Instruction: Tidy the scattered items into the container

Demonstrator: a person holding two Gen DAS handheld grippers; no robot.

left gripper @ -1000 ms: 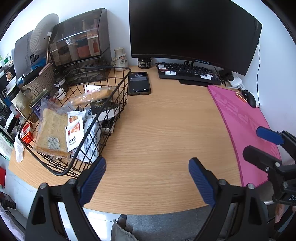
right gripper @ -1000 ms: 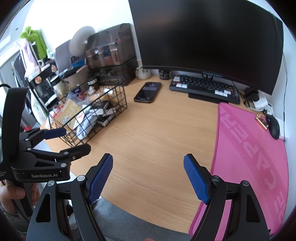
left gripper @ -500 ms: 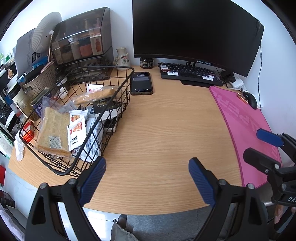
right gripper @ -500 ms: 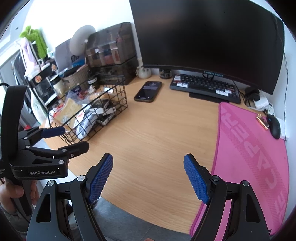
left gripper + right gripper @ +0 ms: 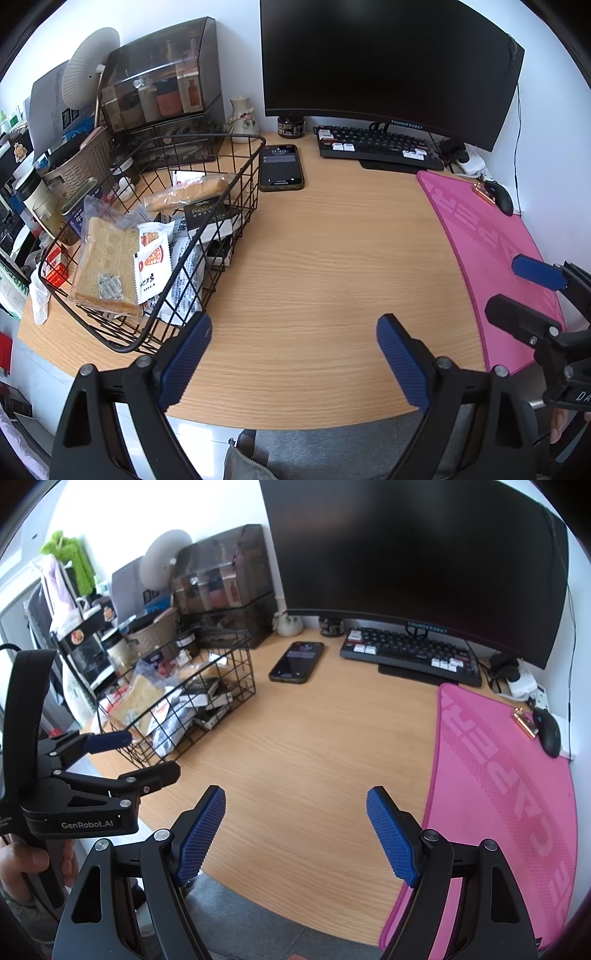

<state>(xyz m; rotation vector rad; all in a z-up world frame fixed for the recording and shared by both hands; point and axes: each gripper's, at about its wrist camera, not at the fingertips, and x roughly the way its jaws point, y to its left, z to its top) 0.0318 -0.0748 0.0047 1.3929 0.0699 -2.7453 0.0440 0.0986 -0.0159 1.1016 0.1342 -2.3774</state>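
Note:
A black wire basket (image 5: 243, 173) stands at the desk's left, also in the right wrist view (image 5: 247, 672). It holds bagged bread (image 5: 107, 258), snack packets (image 5: 151, 266), a long bread roll (image 5: 188, 192) and a black box (image 5: 207, 214). My left gripper (image 5: 293, 363) is open and empty above the desk's front edge, just right of the basket's near corner. My right gripper (image 5: 295, 834) is open and empty over the front edge near the pink mat. A black phone (image 5: 281, 168) lies on the desk beside the basket.
A large monitor (image 5: 388, 59) and keyboard (image 5: 376, 146) stand at the back. A pink desk mat (image 5: 491, 258) with a mouse (image 5: 503, 197) lies at the right. A dark organizer box (image 5: 162, 92), a small vase (image 5: 242, 120) and a woven basket (image 5: 81, 166) crowd the back left.
Both grippers stayed open. The left view shifted slightly, so the basket and phone sit a little more to the right and closer.

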